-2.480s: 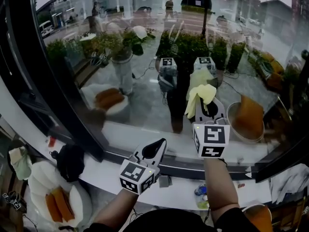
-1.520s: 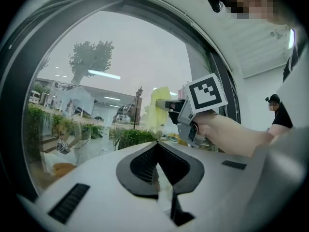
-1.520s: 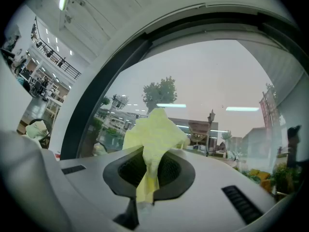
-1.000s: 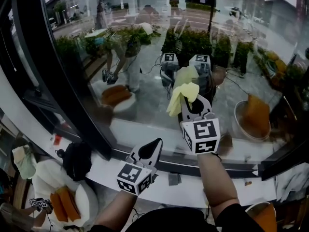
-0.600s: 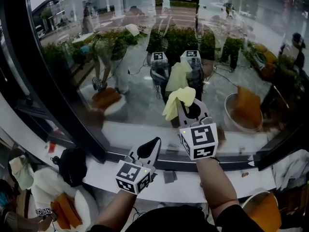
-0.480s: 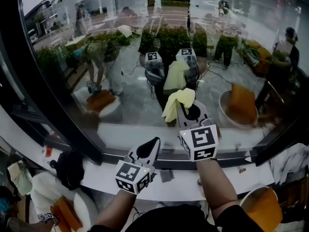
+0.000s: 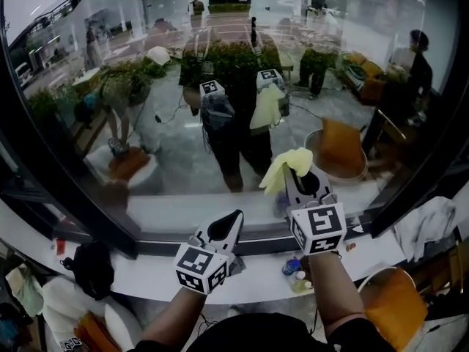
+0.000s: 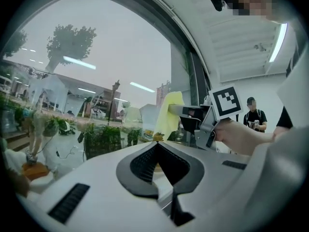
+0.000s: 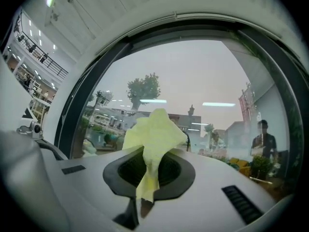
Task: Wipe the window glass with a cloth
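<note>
Right gripper [image 7: 301, 176] clamped on the yellow cloth [image 7: 286, 168], raised before the window glass [image 7: 176, 138]; left gripper [image 7: 235, 218] low, jaws together on nothing.

My right jaws pinch the cloth at its middle, one bunch standing above the tips, a tail hanging between them. It sits in front of the lower pane, right of centre; contact with the glass I cannot tell. Its reflection [image 7: 267, 105] shows higher up, apart from it. My left gripper hovers over the white sill [image 7: 146, 273], beside the black frame [image 7: 157, 245], left of the right one.
</note>
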`<state>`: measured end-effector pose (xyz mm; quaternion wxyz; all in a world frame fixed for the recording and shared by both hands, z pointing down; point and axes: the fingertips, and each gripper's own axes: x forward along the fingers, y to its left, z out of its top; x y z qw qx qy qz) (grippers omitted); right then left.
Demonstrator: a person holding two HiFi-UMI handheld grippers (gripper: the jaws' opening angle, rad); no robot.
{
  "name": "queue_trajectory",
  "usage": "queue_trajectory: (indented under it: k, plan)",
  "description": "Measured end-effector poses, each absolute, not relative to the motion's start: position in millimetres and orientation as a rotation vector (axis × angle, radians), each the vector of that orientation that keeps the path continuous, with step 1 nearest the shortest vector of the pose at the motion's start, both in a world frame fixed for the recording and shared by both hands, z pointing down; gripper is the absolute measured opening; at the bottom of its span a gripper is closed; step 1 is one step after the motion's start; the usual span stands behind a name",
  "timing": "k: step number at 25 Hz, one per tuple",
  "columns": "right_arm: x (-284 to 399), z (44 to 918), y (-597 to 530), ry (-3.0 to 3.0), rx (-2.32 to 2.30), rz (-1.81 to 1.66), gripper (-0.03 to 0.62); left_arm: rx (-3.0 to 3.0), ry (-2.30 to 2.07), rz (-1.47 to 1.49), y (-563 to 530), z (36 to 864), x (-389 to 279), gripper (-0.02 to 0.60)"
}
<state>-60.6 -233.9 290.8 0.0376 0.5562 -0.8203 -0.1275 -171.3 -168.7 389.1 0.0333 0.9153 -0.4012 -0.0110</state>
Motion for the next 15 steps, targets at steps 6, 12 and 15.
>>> queue_trajectory:
  k: [6,12,15]
  plan:
    - [14,312,-204,-2.469,1.769,-0.307,0.043,2.829,-1.177,-0.028,-151,389,-113,0.008]
    - [84,336,-167,-2.428,1.805,-0.209,0.043,2.824,-1.118,0.020,-120,398,-52,0.008]
    - [111,346,-145,-2.420,1.809,-0.168,0.043,2.822,-1.100,0.037,-100,400,-28,0.008]
